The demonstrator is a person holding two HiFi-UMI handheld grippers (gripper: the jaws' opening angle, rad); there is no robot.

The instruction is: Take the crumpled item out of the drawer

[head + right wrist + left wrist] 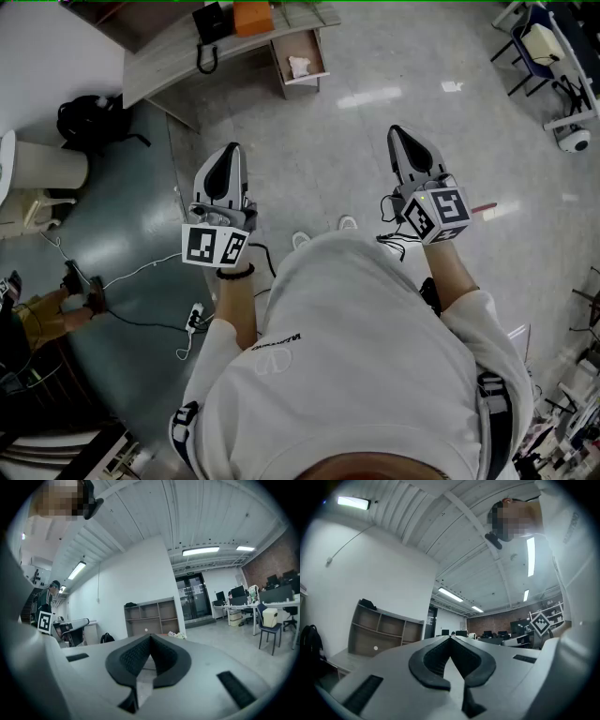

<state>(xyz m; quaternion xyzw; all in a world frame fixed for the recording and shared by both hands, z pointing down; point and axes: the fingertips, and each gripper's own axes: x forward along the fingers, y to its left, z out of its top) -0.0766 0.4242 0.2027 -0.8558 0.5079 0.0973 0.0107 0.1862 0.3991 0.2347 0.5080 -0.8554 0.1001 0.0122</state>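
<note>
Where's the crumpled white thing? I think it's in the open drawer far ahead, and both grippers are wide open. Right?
Almost. The crumpled white thing is in the open drawer far ahead, but the left gripper and right gripper are shut, empty, as each gripper's own view shows.

The drawer (322,56) is standing open, pulled out from under the light wooden desk (178,56) at the far end of the room, its front end projecting toward the grey floor. It is a shallow, light wood box, and its interior is showing plainly from above. The crumpled item (299,66) is lying inside it, near the middle of the drawer bottom. The item is small, whitish and irregularly bunched. It is resting loose and nothing is touching it.
</note>
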